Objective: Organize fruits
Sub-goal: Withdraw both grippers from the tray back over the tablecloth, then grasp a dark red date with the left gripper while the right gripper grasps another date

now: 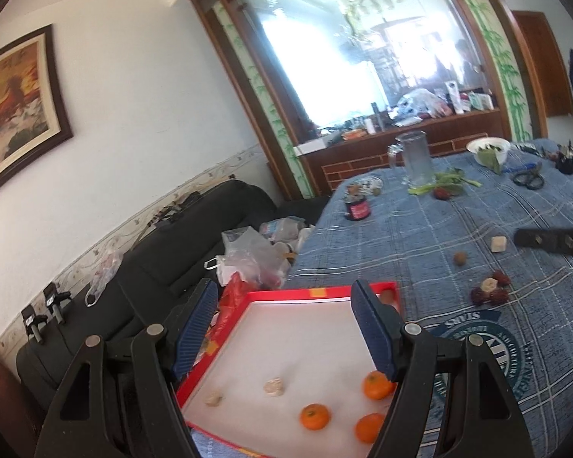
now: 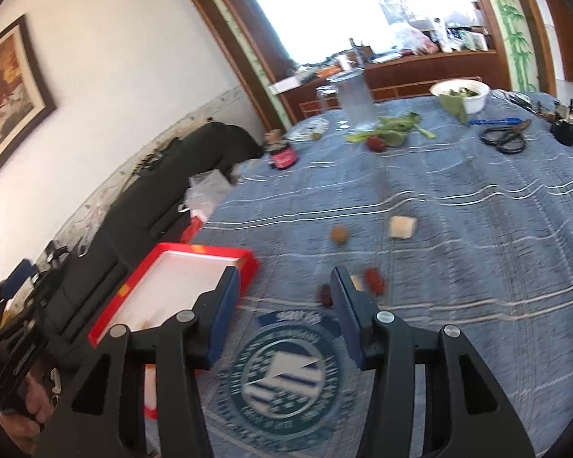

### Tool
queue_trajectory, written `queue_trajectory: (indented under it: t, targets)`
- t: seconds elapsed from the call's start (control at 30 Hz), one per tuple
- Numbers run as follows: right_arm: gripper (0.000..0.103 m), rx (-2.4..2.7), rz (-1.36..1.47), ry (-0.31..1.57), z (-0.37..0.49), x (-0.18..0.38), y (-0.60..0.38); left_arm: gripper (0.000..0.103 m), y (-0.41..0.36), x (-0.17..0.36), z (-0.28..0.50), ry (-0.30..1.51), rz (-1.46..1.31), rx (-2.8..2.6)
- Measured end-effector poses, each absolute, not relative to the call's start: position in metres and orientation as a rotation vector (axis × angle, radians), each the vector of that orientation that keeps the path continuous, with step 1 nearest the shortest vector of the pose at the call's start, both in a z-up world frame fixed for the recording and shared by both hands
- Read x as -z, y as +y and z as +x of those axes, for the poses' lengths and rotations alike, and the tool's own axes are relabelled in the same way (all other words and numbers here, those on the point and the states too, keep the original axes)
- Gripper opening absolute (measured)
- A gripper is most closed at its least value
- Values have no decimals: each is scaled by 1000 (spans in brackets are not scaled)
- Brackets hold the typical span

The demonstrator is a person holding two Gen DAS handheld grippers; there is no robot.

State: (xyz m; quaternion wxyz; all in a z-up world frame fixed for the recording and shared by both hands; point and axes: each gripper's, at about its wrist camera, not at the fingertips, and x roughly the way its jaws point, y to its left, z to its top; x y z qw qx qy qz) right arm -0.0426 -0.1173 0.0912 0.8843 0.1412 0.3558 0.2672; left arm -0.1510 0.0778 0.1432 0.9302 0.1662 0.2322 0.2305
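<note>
The left gripper (image 1: 282, 328) hangs over a red tray (image 1: 317, 293) with a white floor. Its two blue fingers are spread wide and nothing is between them. Only the left view looks down into the tray. There you can see three oranges (image 1: 315, 416) near the close end, and two small pale lumps (image 1: 274, 386) beside them. The right finger pad hides a bit of one orange.

The right gripper (image 2: 284, 305) hangs over the blue checked cloth (image 2: 458, 229), just beside the tray. Its fingers are apart too, and they hold nothing. In this view the tray shows only its far corner, and the oranges are hidden behind the left finger.

The right view shows the loose fruit on the cloth better. A round brown fruit (image 2: 340, 235) and a pale cube (image 2: 402, 226) lie apart in the middle. Some small dark red fruits (image 2: 374, 280) with a pale piece lie close to the right finger tip. This view is a bit blurry.

Both views show a glass jug (image 1: 416, 158), green leaves (image 1: 450, 181), a white bowl (image 1: 488, 149) and black scissors (image 1: 529, 179) at the far end of the table. A dark couch (image 1: 195, 229) with plastic bags sits by the wall.

In the bottom left of the right view, a hand (image 2: 23, 416) grips a black handle.
</note>
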Motion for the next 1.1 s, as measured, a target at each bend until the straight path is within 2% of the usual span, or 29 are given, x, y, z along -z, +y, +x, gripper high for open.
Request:
queue_trajectory:
  t: [0.23,0.3,0.63,0.87,0.93,1.0,1.1]
  targets:
    - [51,-425,359,820,23,-54,-159,74,39,-109,-102,614,337,-314]
    - [51,-377,404,894,35,-42,-174,74,29,-97,-84,669,311,-259]
    - [52,-403,462,951,41,-35,-191,72,0,-36,-32,842,307,-149]
    - [52,-438,435,961,40,-36,-182,69,3,-26,-24,906,267,-68]
    - [52,-429,430,969,41,-34,-182,65,1,-24,-18,920,253,-48]
    - [52,-418,440,969,42,-33,-186,52,3,-19,-8,941,235,-43]
    - [52,-410,459,967,43,-32,-191,44,5,-16,0,953,188,-23]
